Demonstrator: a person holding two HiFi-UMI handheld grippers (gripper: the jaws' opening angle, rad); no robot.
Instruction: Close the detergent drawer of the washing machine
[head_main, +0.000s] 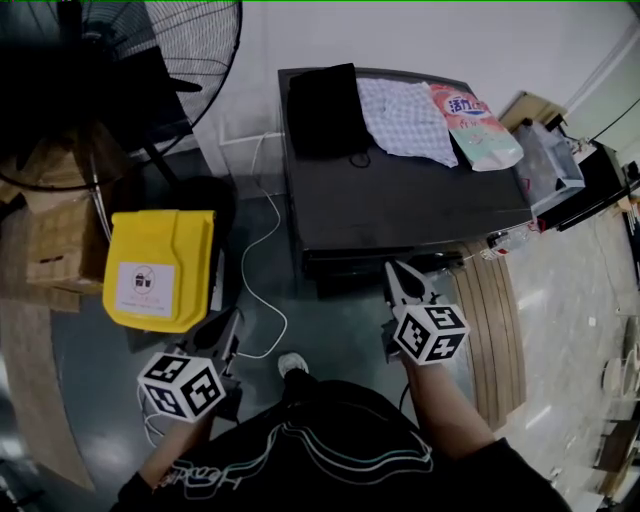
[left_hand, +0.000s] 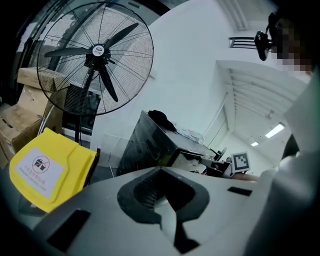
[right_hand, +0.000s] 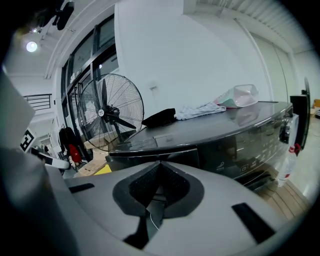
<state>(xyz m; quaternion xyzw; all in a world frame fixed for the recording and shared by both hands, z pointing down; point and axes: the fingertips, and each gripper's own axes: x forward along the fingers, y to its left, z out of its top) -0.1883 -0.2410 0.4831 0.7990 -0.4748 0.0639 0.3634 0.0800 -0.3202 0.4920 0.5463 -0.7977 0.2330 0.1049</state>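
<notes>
- Right claw (right_hand: 159, 167), pressed together and empty, points at the detergent drawer (right_hand: 150, 156), just ahead on the washing machine (head_main: 400, 195) front.
- Left claw (left_hand: 161, 174), pressed together too, hangs low near the yellow bin (head_main: 160, 268).

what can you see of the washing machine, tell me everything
The washing machine is a dark grey box with a glossy flat top, standing by the white wall. On its top lie a black cloth, a checked cloth and a detergent pouch. Its front carries a control strip with a dial. The right gripper, jaws together, is held close to its front.
</notes>
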